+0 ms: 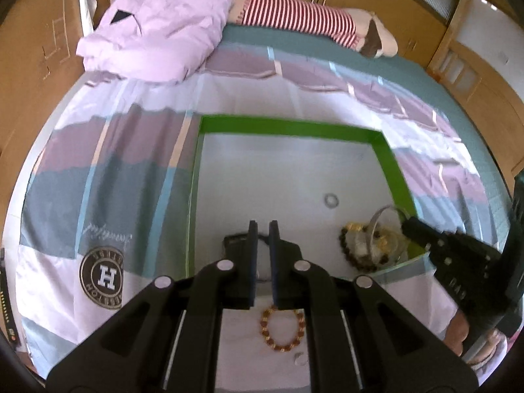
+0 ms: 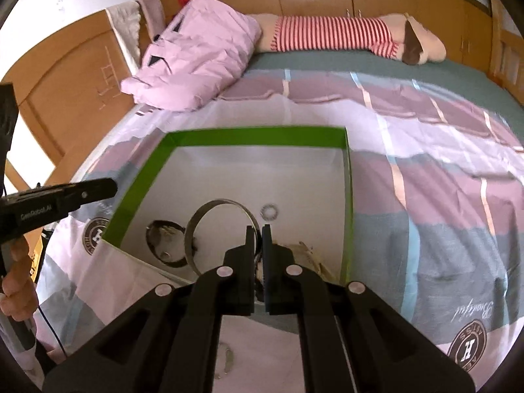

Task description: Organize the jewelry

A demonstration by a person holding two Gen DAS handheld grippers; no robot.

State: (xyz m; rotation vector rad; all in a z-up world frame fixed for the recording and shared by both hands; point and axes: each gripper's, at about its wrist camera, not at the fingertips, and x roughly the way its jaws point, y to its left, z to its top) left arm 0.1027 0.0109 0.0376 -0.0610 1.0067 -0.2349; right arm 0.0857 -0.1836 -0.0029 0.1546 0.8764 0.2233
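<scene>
A shallow box with green walls (image 1: 288,127) (image 2: 249,137) lies on the bed. Inside it lie a small ring (image 1: 331,200) (image 2: 269,211), a dark bracelet (image 2: 165,242) and a pile of beaded and gold jewelry (image 1: 363,245). My right gripper (image 2: 257,229) (image 1: 409,226) is shut on a silver bangle (image 2: 222,226) (image 1: 380,226) held above the box floor. My left gripper (image 1: 263,226) (image 2: 111,187) is nearly shut and empty over the box's near left part. An amber bead bracelet (image 1: 282,327) lies on the sheet under it.
The bed has a patchwork sheet (image 1: 131,150), a pink pillow (image 1: 157,23) and a striped plush toy (image 1: 301,16) at the far end. Wooden bed frame and cabinets (image 2: 65,75) surround it. A small silver item (image 2: 226,360) lies on the sheet near the right gripper.
</scene>
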